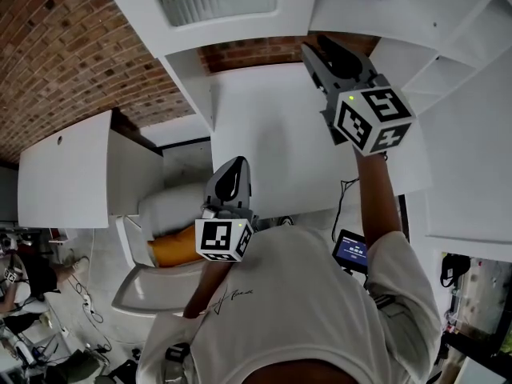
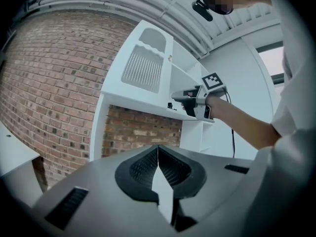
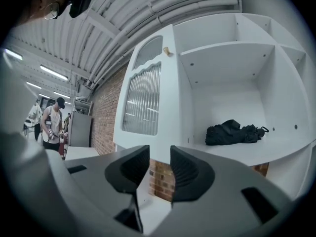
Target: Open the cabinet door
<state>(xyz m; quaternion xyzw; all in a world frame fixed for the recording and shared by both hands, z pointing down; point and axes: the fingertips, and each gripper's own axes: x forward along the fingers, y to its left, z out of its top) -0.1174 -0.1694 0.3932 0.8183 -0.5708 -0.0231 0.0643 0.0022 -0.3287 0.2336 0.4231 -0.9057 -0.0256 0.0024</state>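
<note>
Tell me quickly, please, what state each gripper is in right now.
Left gripper: closed, jaws together, holding nothing.
Right gripper: open, jaws apart, nothing between them.

The white cabinet door [image 3: 172,107] was smooth and matt, with a ribbed pane [image 3: 142,100]. The red brick wall [image 2: 49,83] was rough, the black cloth bundle [image 3: 232,131] dull.

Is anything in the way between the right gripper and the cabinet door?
No, nothing visible. The right gripper, jaws open, faces the cabinet door, already swung open, with only air between. The black bundle lies aside on the shelf.
</note>
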